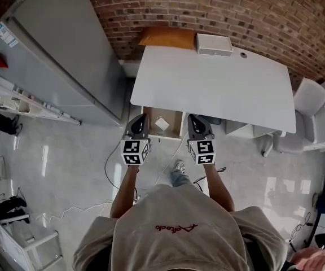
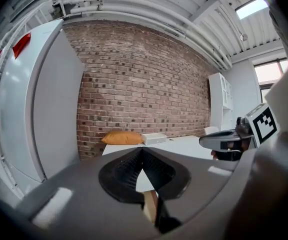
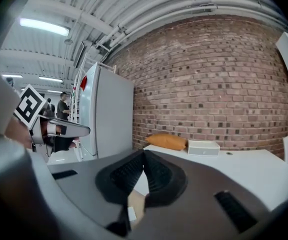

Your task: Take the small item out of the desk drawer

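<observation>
Open desk drawer (image 1: pixel 179 126) is projecting from under the white desk (image 1: pixel 219 86) at its front edge; small white item (image 1: pixel 161 123) is lying inside the drawer, untouched; left gripper (image 1: pixel 142 119) is hovering by the drawer's left side, jaws pressing together on nothing; right gripper (image 1: pixel 192 119) is hovering by its right side, jaws likewise meeting, empty; orange cushion (image 1: pixel 165 37) and white box (image 1: pixel 213 44) are sitting at the desk's far edge, against the brick wall (image 1: pixel 236 10).
</observation>
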A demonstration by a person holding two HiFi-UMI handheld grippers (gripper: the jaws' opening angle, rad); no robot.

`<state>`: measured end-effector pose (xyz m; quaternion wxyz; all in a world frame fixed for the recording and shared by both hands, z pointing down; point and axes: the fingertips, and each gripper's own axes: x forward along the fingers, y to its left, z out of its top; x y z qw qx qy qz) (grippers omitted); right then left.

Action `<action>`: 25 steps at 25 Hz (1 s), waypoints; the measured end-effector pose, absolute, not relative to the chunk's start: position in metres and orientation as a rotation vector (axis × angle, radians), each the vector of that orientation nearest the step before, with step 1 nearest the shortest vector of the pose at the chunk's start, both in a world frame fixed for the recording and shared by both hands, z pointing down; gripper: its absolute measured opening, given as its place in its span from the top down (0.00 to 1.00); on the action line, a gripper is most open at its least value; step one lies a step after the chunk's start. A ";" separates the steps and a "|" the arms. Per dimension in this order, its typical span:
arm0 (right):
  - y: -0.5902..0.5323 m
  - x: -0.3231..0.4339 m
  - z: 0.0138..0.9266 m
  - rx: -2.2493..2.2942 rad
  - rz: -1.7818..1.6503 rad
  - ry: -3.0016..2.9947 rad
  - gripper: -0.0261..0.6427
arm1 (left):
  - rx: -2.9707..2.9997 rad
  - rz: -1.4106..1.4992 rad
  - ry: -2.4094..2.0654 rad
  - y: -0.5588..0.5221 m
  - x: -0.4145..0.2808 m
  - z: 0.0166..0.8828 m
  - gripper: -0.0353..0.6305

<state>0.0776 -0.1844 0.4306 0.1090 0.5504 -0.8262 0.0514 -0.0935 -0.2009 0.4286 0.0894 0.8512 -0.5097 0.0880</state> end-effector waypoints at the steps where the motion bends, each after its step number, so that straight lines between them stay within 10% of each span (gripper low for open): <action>1: -0.193 0.079 0.429 1.605 0.147 -2.441 0.94 | 2.523 0.260 -1.533 -0.207 -0.093 0.427 0.94; 25: -0.263 0.094 0.480 1.423 0.285 -2.511 0.94 | 2.423 0.426 -1.590 -0.262 -0.072 0.474 0.94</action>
